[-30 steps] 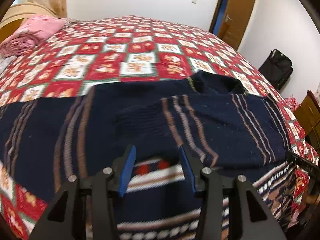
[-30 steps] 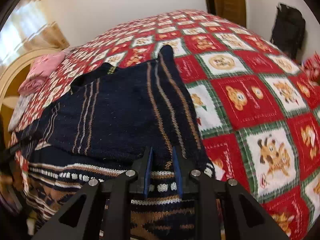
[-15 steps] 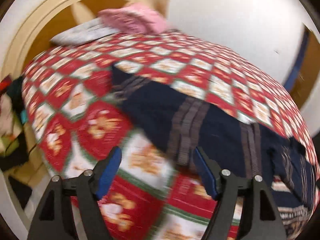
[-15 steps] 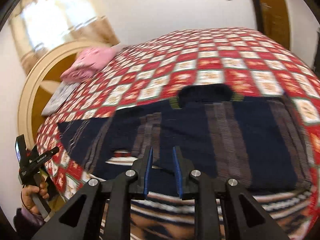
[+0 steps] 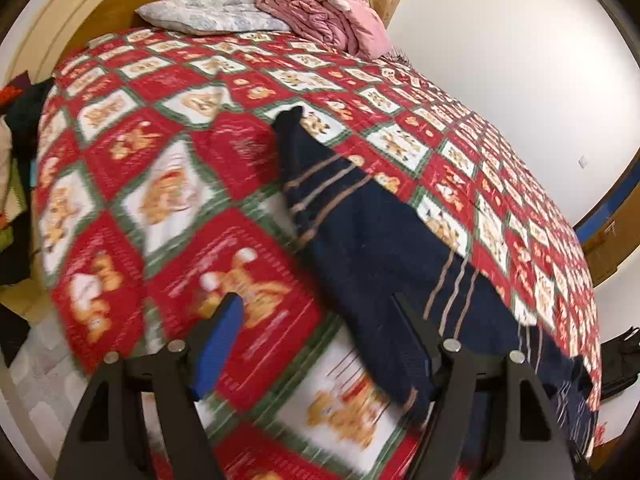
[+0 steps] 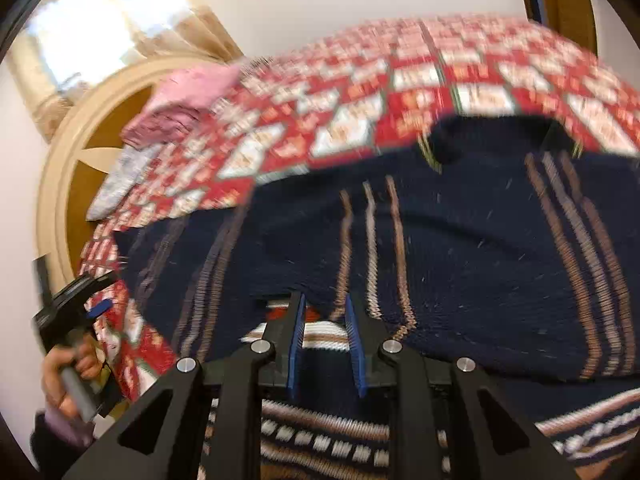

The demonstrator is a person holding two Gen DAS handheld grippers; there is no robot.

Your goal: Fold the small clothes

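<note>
A navy knitted sweater point(image 6: 480, 264) with brown and white stripes lies flat on the red patchwork bedspread point(image 5: 168, 208). One sleeve is folded across its body. The other sleeve point(image 5: 352, 232) stretches out over the bedspread. My left gripper point(image 5: 316, 320) hovers open and wide over that sleeve near the shoulder, its right finger above the knit and its left pad above bare bedspread. It also shows at the left of the right wrist view as the left gripper point(image 6: 106, 292), held by a hand point(image 6: 68, 368). My right gripper point(image 6: 325, 316) hangs over the sweater's middle by the folded cuff, jaws narrowly apart, nothing pinched.
A pink folded blanket point(image 5: 324, 12) and a pillow point(image 5: 208, 12) lie at the head of the bed against the curved headboard point(image 5: 100, 4). Clothes point(image 5: 16, 168) are piled beside the bed on the left. A black bag point(image 5: 616, 364) sits on the floor at the right.
My left gripper has opened wider and swung from the sweater's body out to the spread sleeve. My right gripper has moved from the sweater's right edge to its middle, jaws unchanged.
</note>
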